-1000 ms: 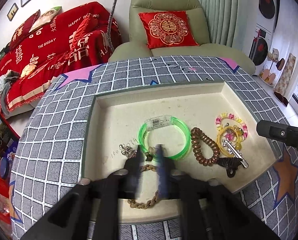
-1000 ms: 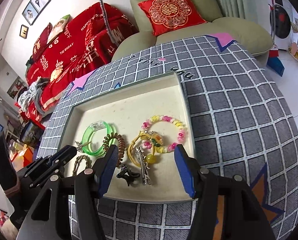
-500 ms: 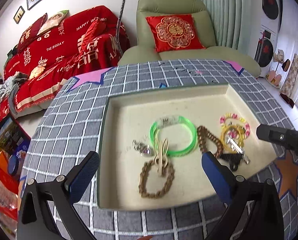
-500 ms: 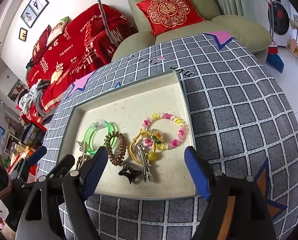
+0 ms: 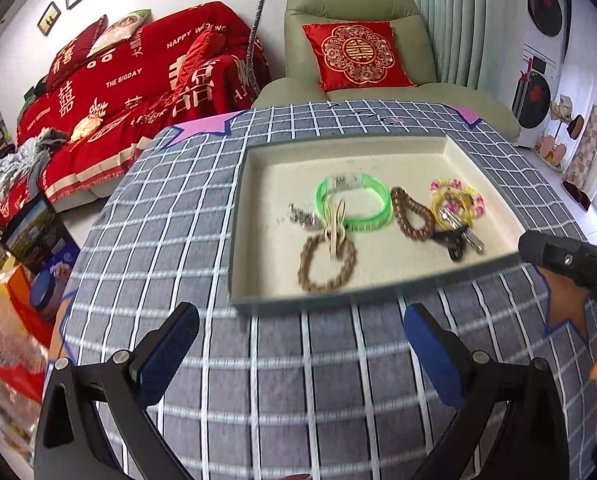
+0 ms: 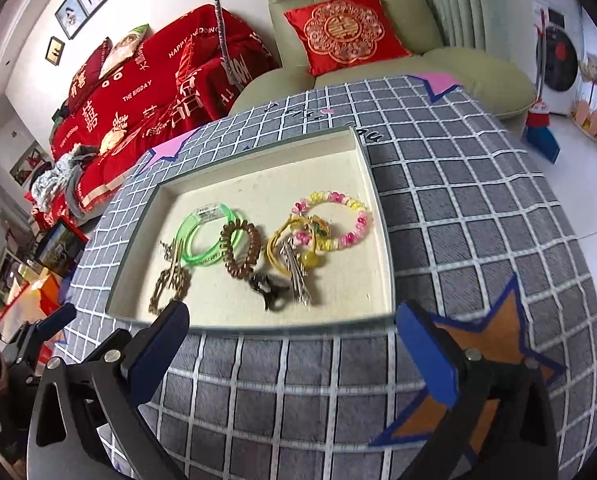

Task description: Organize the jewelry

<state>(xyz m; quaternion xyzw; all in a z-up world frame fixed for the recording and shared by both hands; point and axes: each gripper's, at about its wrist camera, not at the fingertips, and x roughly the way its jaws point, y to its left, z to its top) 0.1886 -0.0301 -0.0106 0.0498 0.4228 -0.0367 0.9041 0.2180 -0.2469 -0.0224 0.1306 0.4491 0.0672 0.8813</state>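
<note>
A cream tray [image 5: 258, 168] [image 6: 372, 184] on the checked tablecloth holds the jewelry. In it lie a brown chain bracelet [image 5: 326, 264] [image 6: 166, 288] with a beige clip [image 5: 335, 224] on it, a green bangle [image 5: 354, 204] [image 6: 206, 236], a brown coil bracelet [image 5: 412, 213] [image 6: 240, 250], a pink and yellow bead bracelet [image 5: 456, 200] [image 6: 334, 220], a black claw clip [image 5: 454, 242] [image 6: 268, 290] and a silver hair clip [image 6: 296, 272]. My left gripper [image 5: 300, 352] is open and empty, in front of the tray's near edge. My right gripper [image 6: 292, 354] is open and empty, also short of the near edge.
The round table has a grey checked cloth [image 5: 170, 216] with star patches [image 6: 486, 332]. Behind it stand a green armchair with a red cushion [image 5: 354, 56] and a red-covered sofa [image 5: 130, 88]. Boxes and bags lie on the floor at left [image 5: 30, 248].
My left gripper opened, let go of the brown chain bracelet with the clip in the tray, and pulled back. My right gripper opened wider and drew back a little.
</note>
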